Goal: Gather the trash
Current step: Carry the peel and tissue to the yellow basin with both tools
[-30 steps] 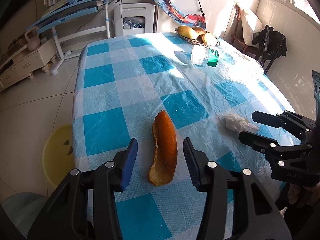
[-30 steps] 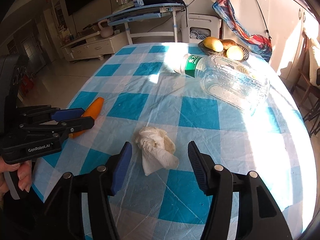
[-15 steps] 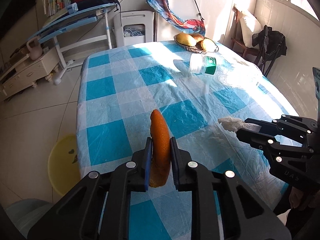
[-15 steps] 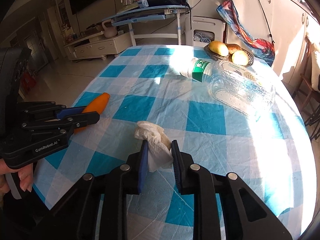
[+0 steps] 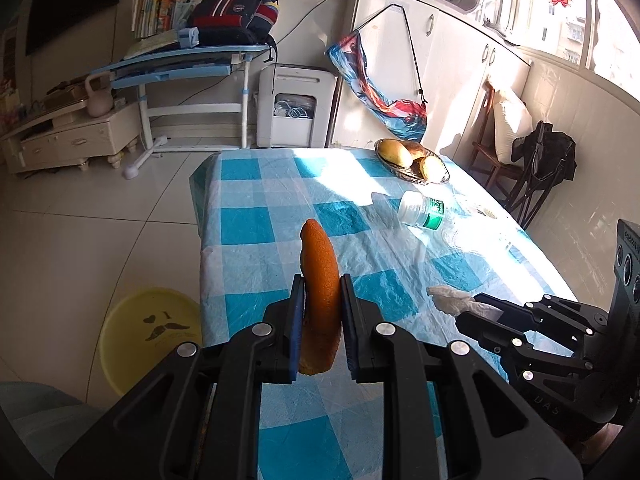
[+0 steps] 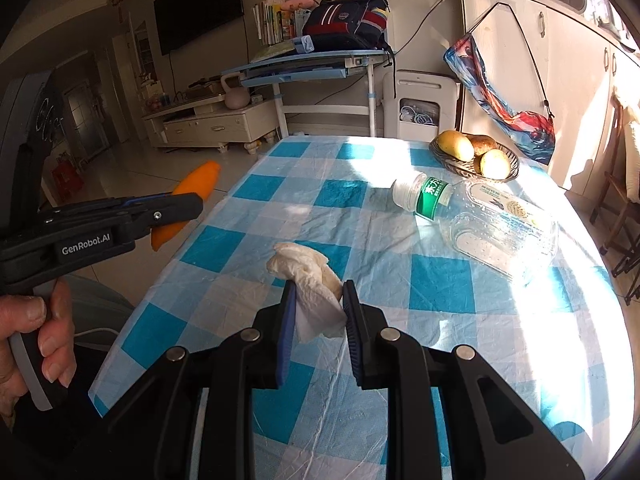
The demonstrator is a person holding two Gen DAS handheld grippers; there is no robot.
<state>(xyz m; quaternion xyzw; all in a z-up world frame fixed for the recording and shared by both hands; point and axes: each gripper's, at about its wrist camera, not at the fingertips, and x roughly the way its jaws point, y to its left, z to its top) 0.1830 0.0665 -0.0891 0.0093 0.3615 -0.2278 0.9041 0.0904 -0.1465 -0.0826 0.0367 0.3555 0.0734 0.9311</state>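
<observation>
Left wrist view shows the left gripper (image 5: pixel 320 312) with its jaws clamped on a long curved orange peel (image 5: pixel 318 280), raised off the bench with the blue-and-white checked plastic cloth (image 5: pixel 256 224). Right wrist view shows the right gripper (image 6: pixel 318 312) pinching a crumpled white paper tissue (image 6: pixel 310 280), also clear of that cloth. The peel stands up far beyond the jaws, so a quick swing could lever it loose. The tissue is soft and held by a fold; it may tear or slide out. Beyond the tissue lies a clear plastic bottle with a green label (image 6: pixel 480 216), which could roll if knocked. A round yellow plastic basin (image 5: pixel 152 328) sits on the floor beside the bench; a release too far out would miss it.
</observation>
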